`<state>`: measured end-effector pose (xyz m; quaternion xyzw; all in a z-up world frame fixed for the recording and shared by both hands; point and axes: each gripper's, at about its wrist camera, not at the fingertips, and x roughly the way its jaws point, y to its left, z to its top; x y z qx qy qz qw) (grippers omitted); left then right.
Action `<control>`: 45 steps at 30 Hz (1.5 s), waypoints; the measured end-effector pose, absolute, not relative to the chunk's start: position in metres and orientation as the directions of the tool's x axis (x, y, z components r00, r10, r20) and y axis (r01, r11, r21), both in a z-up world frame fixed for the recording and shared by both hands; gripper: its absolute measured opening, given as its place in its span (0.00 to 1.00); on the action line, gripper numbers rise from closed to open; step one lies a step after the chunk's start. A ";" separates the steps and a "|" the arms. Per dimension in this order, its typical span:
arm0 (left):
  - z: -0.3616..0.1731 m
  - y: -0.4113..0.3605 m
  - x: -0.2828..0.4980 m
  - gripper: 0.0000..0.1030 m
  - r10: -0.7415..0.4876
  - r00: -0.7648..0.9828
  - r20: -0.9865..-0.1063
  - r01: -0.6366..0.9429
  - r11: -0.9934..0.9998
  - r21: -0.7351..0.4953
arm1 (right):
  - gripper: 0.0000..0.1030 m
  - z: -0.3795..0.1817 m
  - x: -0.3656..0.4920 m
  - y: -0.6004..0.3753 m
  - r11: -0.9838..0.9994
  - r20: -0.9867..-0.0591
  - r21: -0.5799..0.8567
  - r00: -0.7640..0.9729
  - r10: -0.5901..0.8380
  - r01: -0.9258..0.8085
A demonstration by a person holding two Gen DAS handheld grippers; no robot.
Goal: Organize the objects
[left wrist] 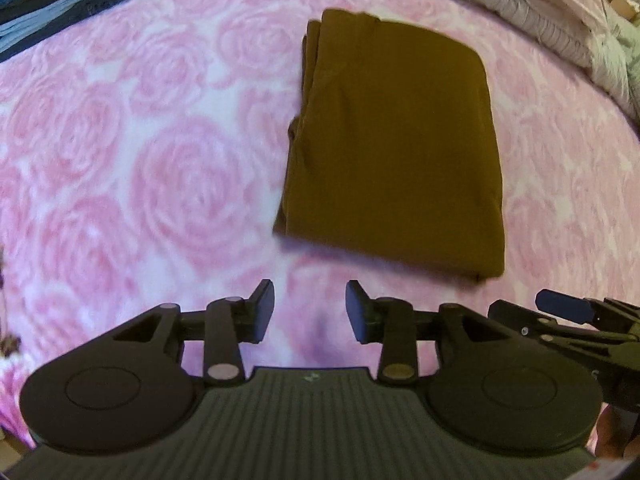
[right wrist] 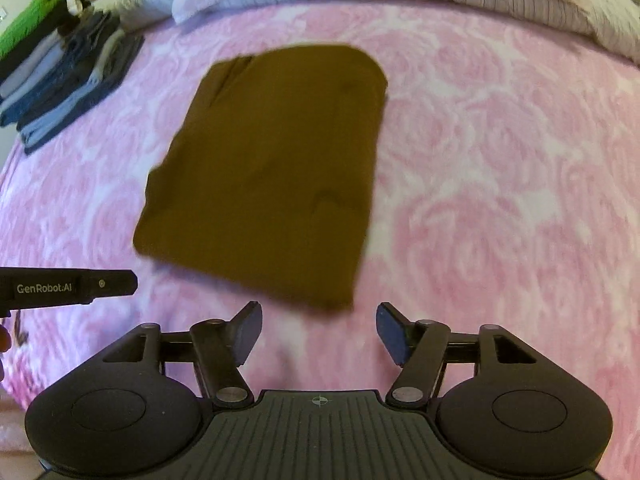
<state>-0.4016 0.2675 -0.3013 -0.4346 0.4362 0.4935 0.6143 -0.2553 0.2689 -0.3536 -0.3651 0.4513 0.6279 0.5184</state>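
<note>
Left wrist view: the left gripper (left wrist: pixel 310 308) hovers spread and empty over the pink blanket (left wrist: pixel 140 160), the folded brown cloth (left wrist: pixel 394 148) lying flat just beyond, slightly right. The right gripper (left wrist: pixel 560 306) shows at the right edge. Right wrist view: the right gripper (right wrist: pixel 319 330) is spread too, near the cloth's (right wrist: pixel 272 168) near edge; a stack (right wrist: pixel 64 80) sits far left. Cloth looks soft, light, floppy; pinch the near corners.

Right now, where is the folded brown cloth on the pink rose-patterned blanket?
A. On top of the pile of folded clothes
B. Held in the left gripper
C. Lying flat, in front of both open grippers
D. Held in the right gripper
C: the folded brown cloth lies flat on the pink rose-patterned blanket, beyond the empty left gripper and right gripper, apart from the pile of folded clothes.
</note>
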 end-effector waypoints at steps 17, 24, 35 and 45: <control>-0.311 0.249 -0.437 0.43 0.321 0.375 -0.870 -0.888 -0.146 -0.436 | 0.59 -0.352 -0.225 0.260 -0.010 -0.871 0.302 -0.280 0.403 -0.953; -0.372 0.249 -0.451 0.43 0.484 0.514 -0.708 -0.565 -0.431 -0.704 | 0.59 -0.410 -0.164 0.292 0.306 -0.703 0.686 -0.493 0.512 -0.661; -0.407 0.282 -0.444 0.10 0.550 0.495 -0.673 -0.543 -0.408 -0.734 | 0.15 -0.467 -0.166 0.321 0.279 -0.572 0.814 -0.615 0.543 -0.510; -0.358 0.290 -0.534 0.11 0.516 0.400 -0.758 -0.772 -0.256 -0.581 | 0.14 -0.442 -0.261 0.242 0.388 -0.543 0.835 -0.698 0.466 -0.390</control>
